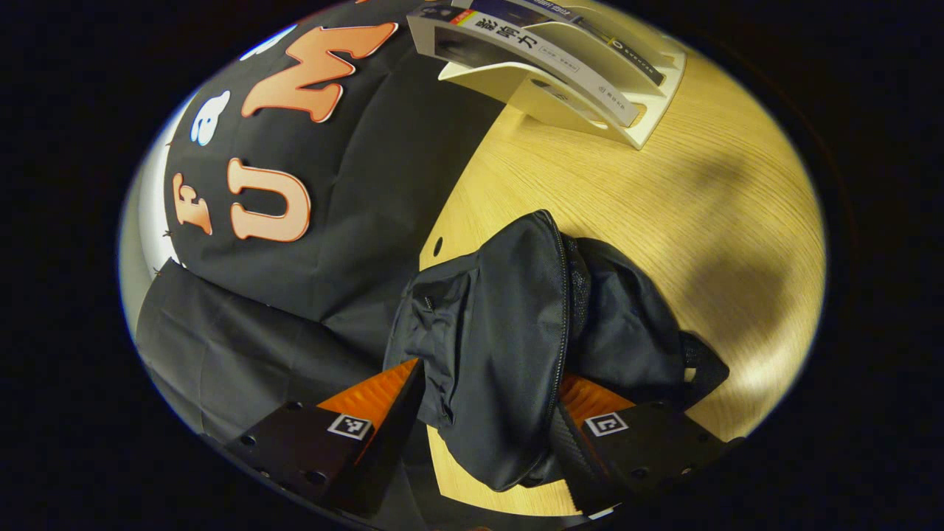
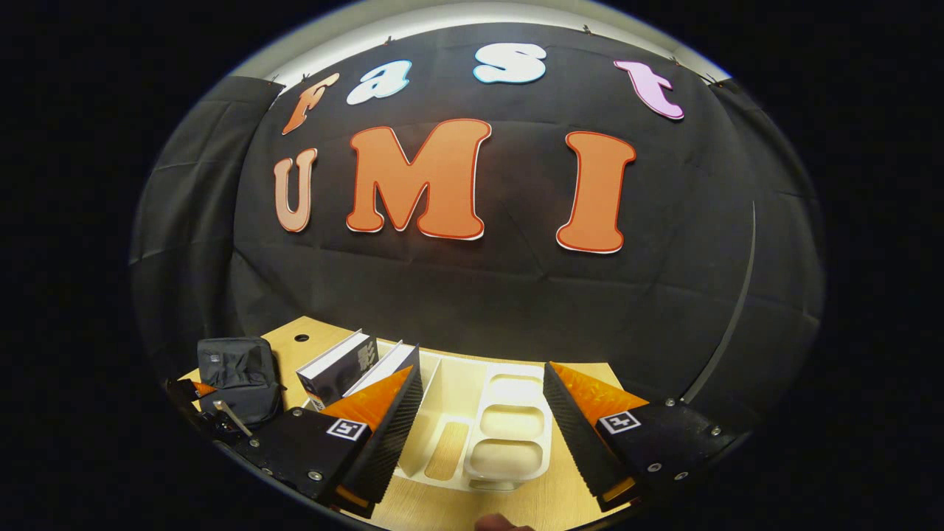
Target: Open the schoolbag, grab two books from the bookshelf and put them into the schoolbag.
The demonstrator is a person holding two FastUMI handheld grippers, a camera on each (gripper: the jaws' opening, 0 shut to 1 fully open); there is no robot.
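While the left gripper [image 1: 490,413] has its jaws spread wide around the bag [image 1: 501,339], a fold of the dark fabric fills the gap between its fingers; whether both pads press on it I cannot tell. Seen in the left gripper view, the bag lies slumped on the table [image 1: 664,206], near the edge by the booth's black wall. A zipper line [image 1: 564,310] runs down its upper panel, and the panels on either side sit together along it. A mesh side pocket [image 1: 693,354] shows at its right end.

Farther back on the table stands the white shelf [image 1: 590,96], well apart from the bag. Two books [image 1: 538,59] lean in its slots, spines toward the camera.

From the right gripper view, the right gripper [image 2: 483,428] hovers above the shelf [image 2: 509,420], wide open and empty. Between its fingers show the shelf's empty dividers and a tray section with three rounded recesses. The two books [image 2: 339,369] stand tilted in the slots at the shelf's left end, just beyond the left finger [image 2: 383,428]. Farther left the bag [image 2: 236,369] lies on the table [image 2: 442,509], with the left gripper [image 2: 214,417] at its near edge. The bag and shelf sit beside each other, not touching.
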